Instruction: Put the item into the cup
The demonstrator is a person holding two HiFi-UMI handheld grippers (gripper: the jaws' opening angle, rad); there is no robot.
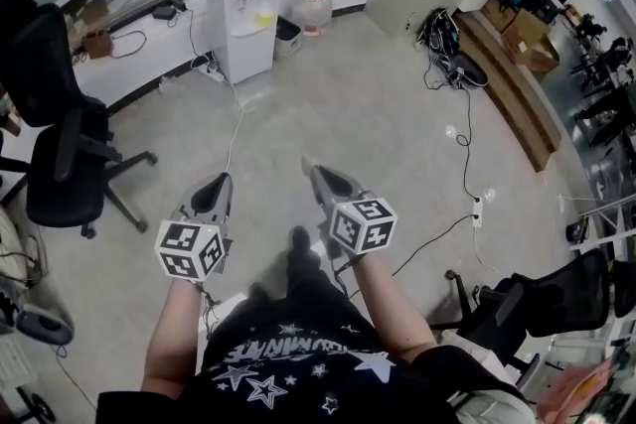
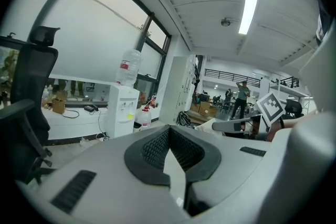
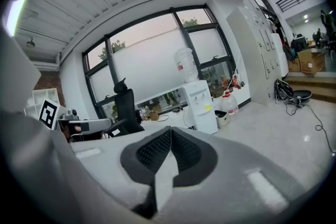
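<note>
So both tongs are basically doing nothing here. The left gripper point(image 1: 222, 183) has its jaws pressed fully together, the black ribbed pads point(image 2: 153, 148) meeting in a closed seam with nothing between them. Same with the right gripper point(image 1: 317, 172): its pads point(image 3: 152, 150) are closed on each other and it's empty too.

In the head view the two are held side by side in front of the person, near each other but not touching, tips pointing forward out over the floor point(image 1: 378, 114). The left marker cube point(image 1: 189, 250) and right marker cube point(image 1: 363, 224) sit back near the hands. Below them you can see the person's black star-print shirt point(image 1: 288, 362) and a dark shoe point(image 1: 298, 241) between the grippers.

Further out it's an open office floor. A white water dispenser point(image 1: 243, 10) stands ahead to the left with a spare water jug point(image 1: 310, 7) on the floor just beside it. A black office chair point(image 1: 60, 149) is off to the left, and a white power strip point(image 1: 477, 208) with cables lies off to the right.

Can't tell where the cup or the item is from any of these views.
</note>
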